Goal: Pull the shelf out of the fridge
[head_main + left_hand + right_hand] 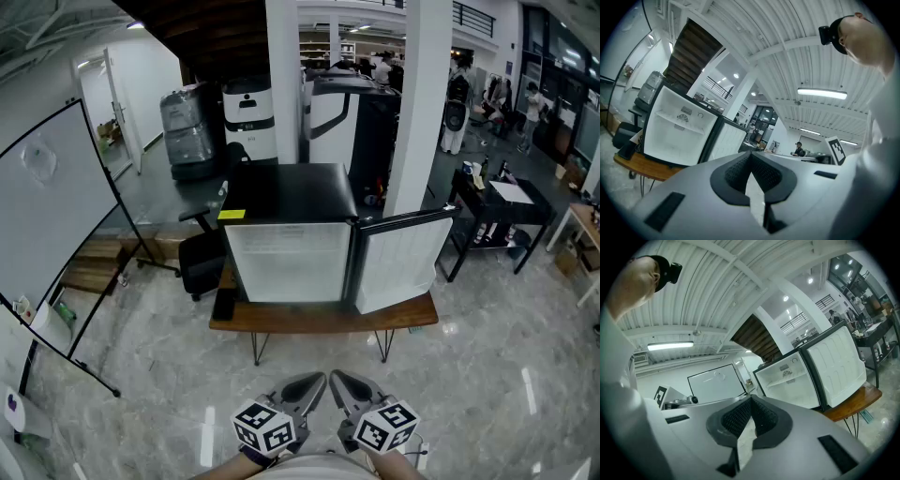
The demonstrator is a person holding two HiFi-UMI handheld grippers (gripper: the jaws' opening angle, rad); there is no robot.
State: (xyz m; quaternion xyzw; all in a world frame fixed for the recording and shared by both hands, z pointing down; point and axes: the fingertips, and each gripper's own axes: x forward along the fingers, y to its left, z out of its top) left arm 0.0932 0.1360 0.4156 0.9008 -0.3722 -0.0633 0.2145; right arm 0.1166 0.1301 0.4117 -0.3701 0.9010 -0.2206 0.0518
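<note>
A small black fridge (289, 202) stands on a low wooden bench (323, 317), its door (403, 258) swung open to the right. The white inside holds one shelf (678, 125) across its upper part, which also shows as the shelf (790, 379) in the right gripper view. My left gripper (313, 382) and right gripper (343, 382) are held side by side close to my body, well short of the bench. Both are shut with nothing between the jaws, and both point up towards the fridge.
A whiteboard (47, 216) on a wheeled stand leans at the left. A black office chair (202, 258) sits left of the bench, and a black table (497, 211) with items stands at the right. White pillars (417, 103) rise behind the fridge. Marble floor (150, 375) lies between me and the bench.
</note>
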